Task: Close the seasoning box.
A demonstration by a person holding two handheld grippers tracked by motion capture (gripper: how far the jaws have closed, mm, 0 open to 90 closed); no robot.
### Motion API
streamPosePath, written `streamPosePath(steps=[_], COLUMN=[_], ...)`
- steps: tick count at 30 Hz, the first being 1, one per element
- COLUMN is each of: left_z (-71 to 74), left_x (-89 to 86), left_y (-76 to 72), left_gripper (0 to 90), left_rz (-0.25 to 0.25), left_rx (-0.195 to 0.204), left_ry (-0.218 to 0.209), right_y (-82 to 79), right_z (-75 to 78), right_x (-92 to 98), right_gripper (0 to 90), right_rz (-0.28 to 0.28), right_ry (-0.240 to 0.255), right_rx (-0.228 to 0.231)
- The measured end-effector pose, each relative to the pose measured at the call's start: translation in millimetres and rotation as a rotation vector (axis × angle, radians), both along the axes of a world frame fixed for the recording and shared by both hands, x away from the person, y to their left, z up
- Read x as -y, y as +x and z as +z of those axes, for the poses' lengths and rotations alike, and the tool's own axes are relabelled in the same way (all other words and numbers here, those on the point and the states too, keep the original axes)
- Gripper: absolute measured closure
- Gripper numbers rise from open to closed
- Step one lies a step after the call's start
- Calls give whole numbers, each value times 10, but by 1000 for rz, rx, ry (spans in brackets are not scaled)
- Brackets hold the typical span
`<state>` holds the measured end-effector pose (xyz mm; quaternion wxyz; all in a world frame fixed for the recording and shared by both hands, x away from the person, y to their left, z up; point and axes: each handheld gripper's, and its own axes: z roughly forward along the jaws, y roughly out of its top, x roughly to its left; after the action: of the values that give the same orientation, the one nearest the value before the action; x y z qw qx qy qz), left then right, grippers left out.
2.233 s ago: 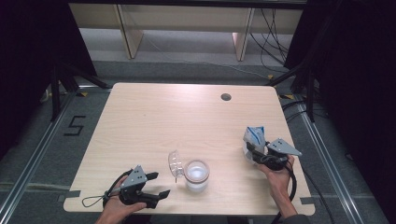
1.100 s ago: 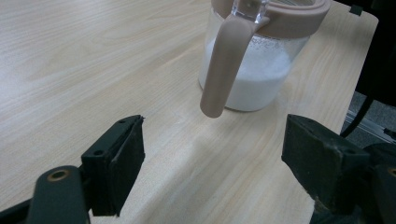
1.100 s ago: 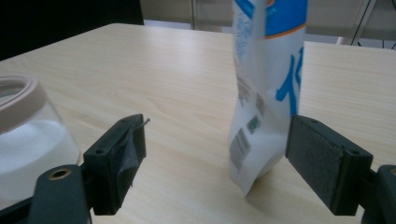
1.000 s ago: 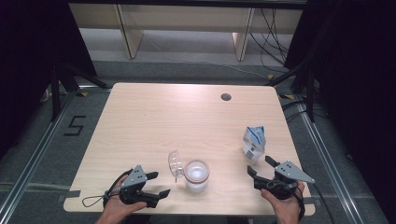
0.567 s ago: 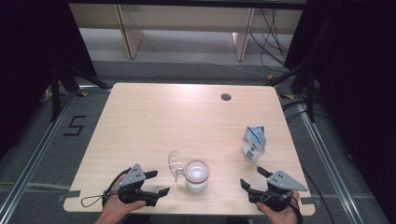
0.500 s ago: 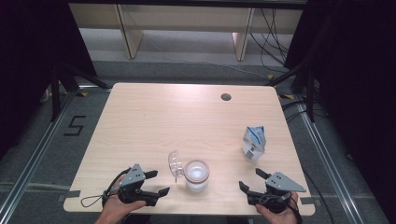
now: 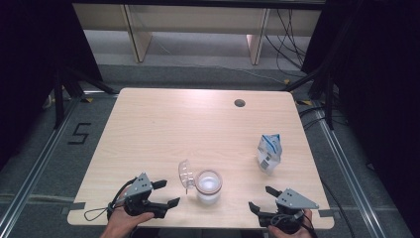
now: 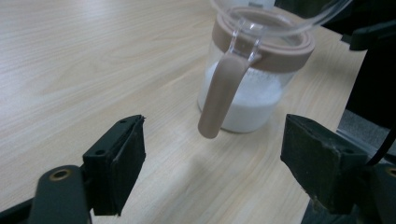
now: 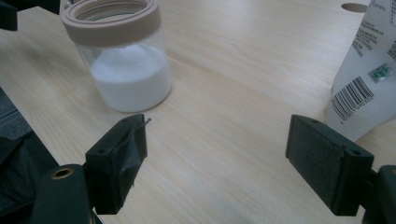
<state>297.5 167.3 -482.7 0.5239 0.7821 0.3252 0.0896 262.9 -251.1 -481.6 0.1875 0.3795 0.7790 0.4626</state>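
A clear jar with a tan rim holds white powder near the table's front edge; its hinged clear lid stands flipped open to the left. In the left gripper view the jar and its tan latch sit just ahead of the jaws. A white and blue pouch stands upright at the right. My left gripper rests open at the front left, empty. My right gripper is open and empty at the front right, with the jar to its left and the pouch to its right.
The wooden table has a round cable hole at the back right. A black cable loops from the left gripper over the front edge. Shelving legs and floor cables lie beyond the table.
My right gripper let go of the pouch, which stays standing, and drew back toward the front edge. The left gripper barely moved.
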Motion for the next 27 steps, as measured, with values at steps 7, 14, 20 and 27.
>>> streamPosePath(steps=[7, 14, 20, 27], left_z=[90, 162, 220, 284], left_x=[-9, -28, 13, 120], left_y=[-14, -44, -22, 4], left_gripper=[349, 712, 876, 894], left_rz=[7, 20, 16, 0], left_rx=[23, 64, 97, 116], left_ry=[-16, -40, -46, -40], right_y=[9, 2, 1, -6], right_z=[-10, -4, 1, 5], right_x=[-22, -35, -38, -43], right_gripper=[231, 242, 248, 252], right_rz=[35, 43, 55, 51], right_ry=[-15, -11, -13, -14], right_rx=[25, 20, 19, 14])
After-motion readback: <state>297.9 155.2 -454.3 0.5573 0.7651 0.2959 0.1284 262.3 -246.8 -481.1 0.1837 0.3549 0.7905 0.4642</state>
